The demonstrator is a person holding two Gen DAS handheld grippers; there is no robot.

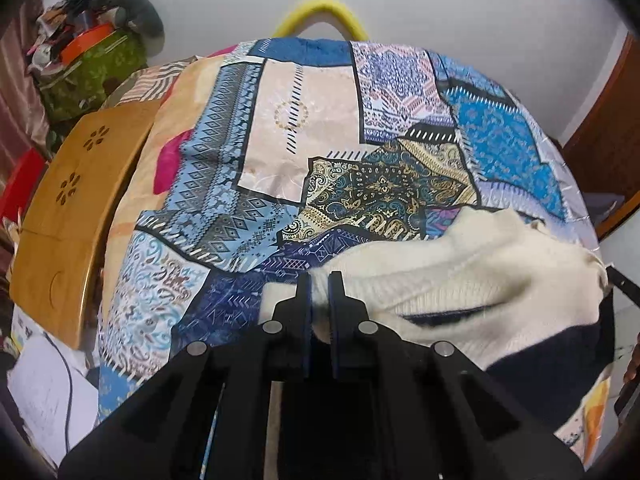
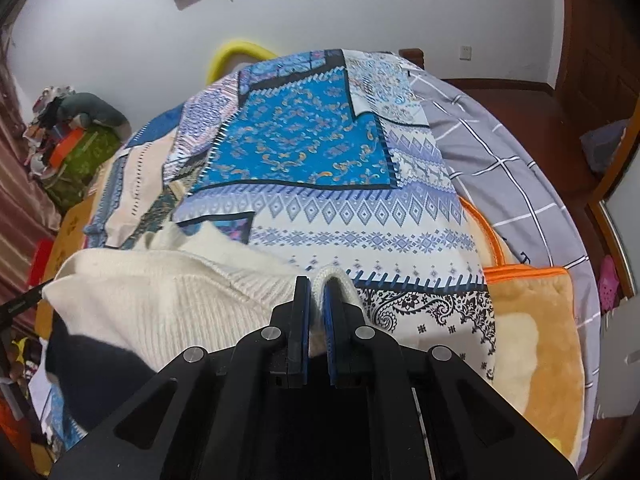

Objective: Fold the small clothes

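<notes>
A cream knit sweater (image 1: 460, 276) with a dark navy lower part (image 1: 548, 364) hangs over the patchwork bedspread (image 1: 304, 136). My left gripper (image 1: 319, 280) is shut on a cream edge of the sweater, which is pinched between its fingers. In the right wrist view the same sweater (image 2: 160, 300) spreads to the left, its navy part (image 2: 92, 368) at the lower left. My right gripper (image 2: 317, 285) is shut on a ribbed cream edge, which bulges up between the pads. The garment stretches between the two grippers above the bedspread (image 2: 312, 148).
A wooden lap table (image 1: 68, 216) leans at the bed's left side, with a green bag (image 1: 88, 72) and clutter behind it. A yellow curved bar (image 1: 320, 12) rises at the far end. A grey checked sheet (image 2: 500, 172) and an orange-trimmed blanket (image 2: 532, 320) lie right.
</notes>
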